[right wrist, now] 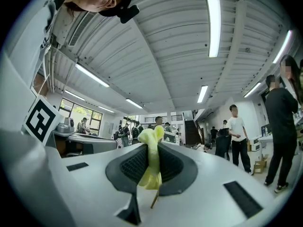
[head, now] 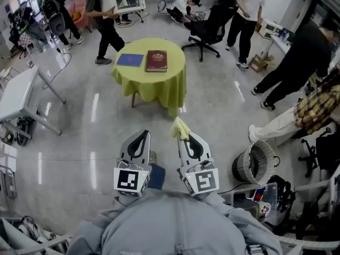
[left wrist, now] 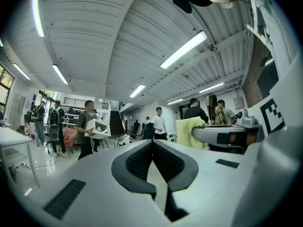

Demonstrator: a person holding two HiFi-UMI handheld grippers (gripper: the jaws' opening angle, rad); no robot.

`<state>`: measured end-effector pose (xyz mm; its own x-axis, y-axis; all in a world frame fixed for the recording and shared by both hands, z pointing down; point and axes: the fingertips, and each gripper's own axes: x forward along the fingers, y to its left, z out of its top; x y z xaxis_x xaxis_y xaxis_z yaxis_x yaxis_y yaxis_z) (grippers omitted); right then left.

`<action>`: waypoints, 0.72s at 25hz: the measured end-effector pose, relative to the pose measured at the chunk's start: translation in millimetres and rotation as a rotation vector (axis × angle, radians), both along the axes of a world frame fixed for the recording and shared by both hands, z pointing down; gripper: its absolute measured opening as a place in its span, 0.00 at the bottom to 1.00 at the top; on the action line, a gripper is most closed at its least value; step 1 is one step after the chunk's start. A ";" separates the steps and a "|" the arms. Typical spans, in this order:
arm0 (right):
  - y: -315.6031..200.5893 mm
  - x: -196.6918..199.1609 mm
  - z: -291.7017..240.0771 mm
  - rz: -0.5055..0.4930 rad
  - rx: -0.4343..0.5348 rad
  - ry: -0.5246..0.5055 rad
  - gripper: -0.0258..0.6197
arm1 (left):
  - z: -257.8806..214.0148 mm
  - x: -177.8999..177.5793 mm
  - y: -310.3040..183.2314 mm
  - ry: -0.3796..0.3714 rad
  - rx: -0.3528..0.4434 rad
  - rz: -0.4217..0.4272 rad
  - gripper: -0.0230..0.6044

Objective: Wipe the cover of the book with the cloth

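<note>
A dark red book (head: 156,60) lies on a round table with a yellow-green tablecloth (head: 159,84), some way ahead of me. A blue book (head: 130,60) lies to its left. My right gripper (head: 186,134) is shut on a pale yellow cloth (head: 180,127), which sticks out past its tip; in the right gripper view the cloth (right wrist: 150,160) is pinched between the jaws. My left gripper (head: 141,136) is shut with nothing in it, its jaws (left wrist: 152,143) meeting at the tip. Both grippers are held close to my chest, tilted upward and well short of the table.
A white table (head: 18,92) stands at the left and a black office chair (head: 210,28) beyond the round table. Several people stand around the room; one carries a white box (head: 125,0). A cylindrical wire-grille appliance (head: 256,163) sits on the floor at my right.
</note>
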<state>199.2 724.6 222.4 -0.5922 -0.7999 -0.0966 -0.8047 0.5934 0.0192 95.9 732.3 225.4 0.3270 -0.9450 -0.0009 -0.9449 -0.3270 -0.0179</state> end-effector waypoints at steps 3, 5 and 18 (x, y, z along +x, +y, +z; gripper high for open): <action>-18.7 -2.6 -0.7 0.001 0.005 0.011 0.13 | -1.8 -0.3 -18.1 0.000 0.008 0.009 0.07; -34.9 -8.1 -1.0 0.001 0.008 0.013 0.13 | -1.6 -4.0 -34.7 0.001 0.007 0.015 0.07; -194.8 -50.4 6.8 0.039 -0.028 0.022 0.13 | 9.0 -41.6 -195.0 -0.009 -0.032 0.077 0.07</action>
<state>148.8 529.7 229.2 -0.5626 -0.8244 -0.0611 -0.8265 0.5625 0.0205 54.2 537.3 234.4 0.3990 -0.9164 0.0317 -0.9166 -0.3996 -0.0147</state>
